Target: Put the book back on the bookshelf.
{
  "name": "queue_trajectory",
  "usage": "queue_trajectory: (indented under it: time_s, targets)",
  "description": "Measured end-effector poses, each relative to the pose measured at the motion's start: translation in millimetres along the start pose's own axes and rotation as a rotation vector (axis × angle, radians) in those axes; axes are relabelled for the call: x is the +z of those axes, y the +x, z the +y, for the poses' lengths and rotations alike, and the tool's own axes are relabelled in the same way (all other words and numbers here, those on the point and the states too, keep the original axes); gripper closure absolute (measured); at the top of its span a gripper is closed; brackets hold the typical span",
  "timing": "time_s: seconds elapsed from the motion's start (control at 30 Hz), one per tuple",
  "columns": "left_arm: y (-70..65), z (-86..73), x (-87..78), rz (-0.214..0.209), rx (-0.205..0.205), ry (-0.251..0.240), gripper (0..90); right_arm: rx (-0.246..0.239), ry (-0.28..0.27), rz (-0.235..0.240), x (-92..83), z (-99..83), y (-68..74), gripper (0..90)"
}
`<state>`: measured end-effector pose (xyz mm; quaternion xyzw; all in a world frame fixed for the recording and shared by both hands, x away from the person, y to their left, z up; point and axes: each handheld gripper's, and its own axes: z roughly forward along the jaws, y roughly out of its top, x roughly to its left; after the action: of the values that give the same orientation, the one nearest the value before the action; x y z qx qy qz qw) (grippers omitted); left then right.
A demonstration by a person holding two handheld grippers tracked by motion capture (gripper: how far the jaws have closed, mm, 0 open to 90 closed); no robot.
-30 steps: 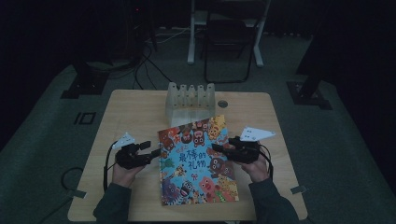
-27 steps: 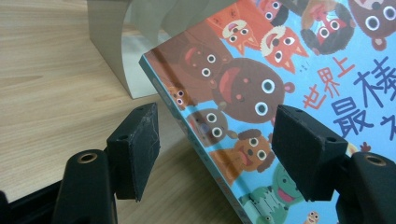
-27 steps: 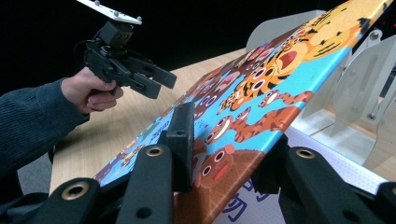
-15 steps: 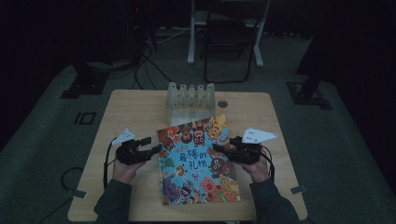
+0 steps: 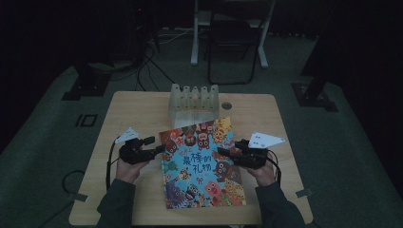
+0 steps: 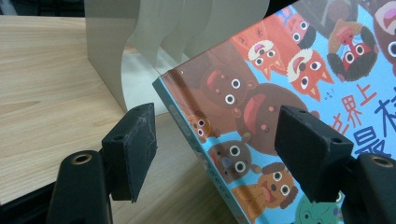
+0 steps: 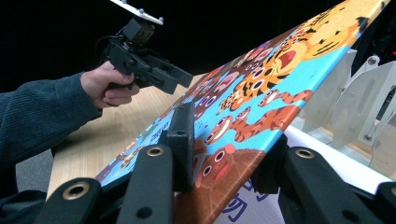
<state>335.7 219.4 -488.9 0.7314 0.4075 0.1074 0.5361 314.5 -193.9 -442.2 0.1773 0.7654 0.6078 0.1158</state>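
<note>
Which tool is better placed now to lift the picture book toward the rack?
The right tool, probably. It is shut on the edge of the picture book, already tilted up. The left tool is open around the book's corner, not pressing it.

A light wooden table with rounded corners [image 5: 138, 107] stands on a dark grey floor [image 5: 43, 133]. A pale slotted rack with upright dividers [image 5: 194, 99] sits at its far middle, and just near of it lies a colourful picture book with cartoon animals [image 5: 202, 166].
</note>
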Motion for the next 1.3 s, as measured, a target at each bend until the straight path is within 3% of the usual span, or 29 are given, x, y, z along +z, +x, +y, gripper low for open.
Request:
queue_trajectory:
  time_s: [0.33,0.6,0.7,0.87,0.97,1.3]
  targets:
    - [-0.8,9.2,6.6,-0.046,0.012,-0.021,24.8,-0.017,-0.012,0.008,-2.3,-0.4,1.3,66.3]
    - [3.6,12.4,10.7,-0.056,0.01,-0.018,21.7,-0.022,-0.015,0.013,-2.7,-0.5,0.7,66.2]
    - [10.9,10.7,16.3,-0.104,-0.018,-0.01,24.3,-0.026,-0.018,0.017,-3.2,-0.4,1.1,66.2]
    - [13.3,9.9,18.7,-0.125,-0.035,-0.022,26.2,-0.028,-0.018,0.02,-3.4,-0.3,0.5,66.2]
    - [16.3,9.5,16.9,-0.138,-0.051,-0.03,32.0,-0.024,-0.019,0.024,-4.1,-1.2,-0.6,66.2]
    - [11.3,11.7,8.4,-0.116,-0.032,-0.046,37.4,-0.029,-0.01,0.034,-6.6,1.2,0.0,66.1]
